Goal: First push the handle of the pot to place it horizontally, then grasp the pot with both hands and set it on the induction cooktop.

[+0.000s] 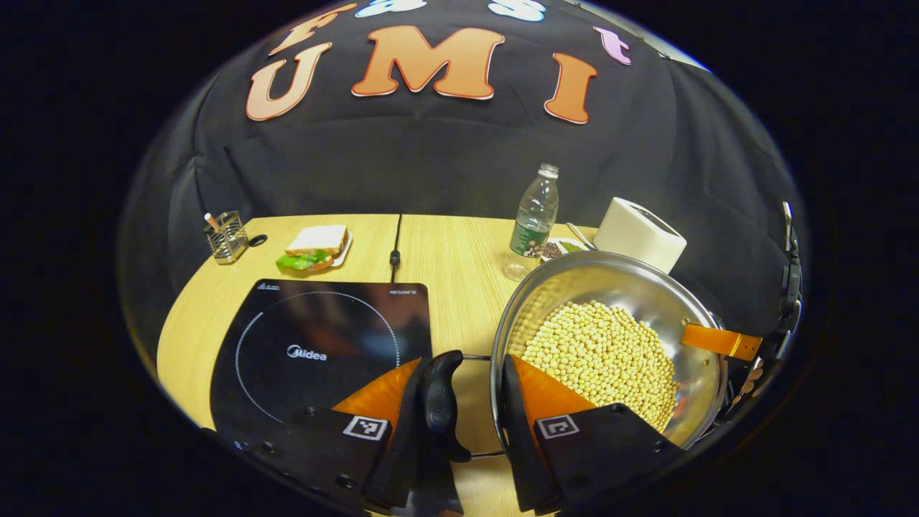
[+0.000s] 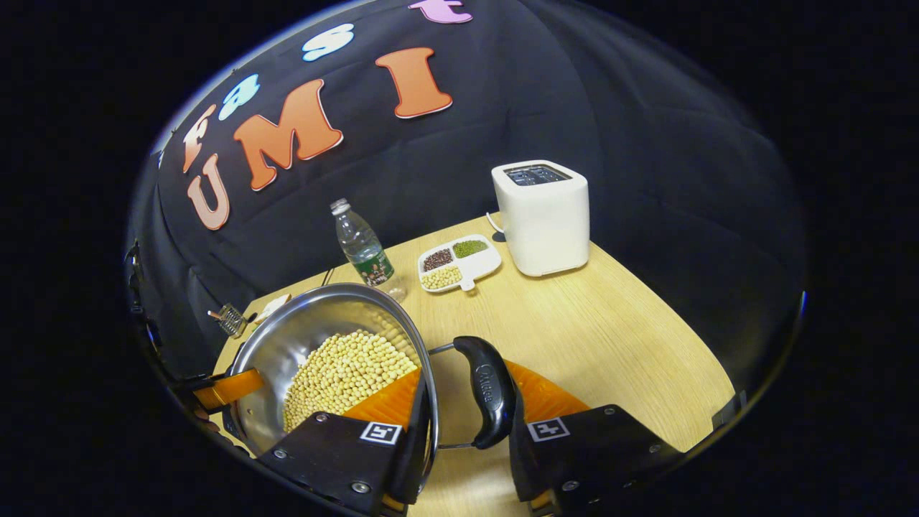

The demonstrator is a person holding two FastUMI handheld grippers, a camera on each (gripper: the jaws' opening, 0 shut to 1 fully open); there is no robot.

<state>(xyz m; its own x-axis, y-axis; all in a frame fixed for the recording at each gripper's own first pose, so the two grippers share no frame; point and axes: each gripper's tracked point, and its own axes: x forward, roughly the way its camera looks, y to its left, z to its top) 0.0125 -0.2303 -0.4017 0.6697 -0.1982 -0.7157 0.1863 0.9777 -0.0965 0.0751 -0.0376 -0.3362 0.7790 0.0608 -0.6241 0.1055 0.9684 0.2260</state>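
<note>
Steel pot [image 1: 639,287] of soybeans, tilted, right of black induction cooktop [image 1: 323,345].

Left hand-held gripper [image 1: 470,402] straddles the pot [image 1: 610,287] at its near rim: one finger outside against the black side handle [image 1: 439,398], the other inside the wall over the soybeans [image 1: 603,359]. Induction cooktop [image 1: 323,345] lies just left of the fingers on the tabletop [image 1: 452,258]. Ahead: water bottle [image 1: 535,219], toaster [image 1: 639,233]. Far left ahead: sandwich on a plate [image 1: 316,248], wire holder [image 1: 226,237]. Another gripper [image 1: 761,352] sits at the pot's far rim.
</note>
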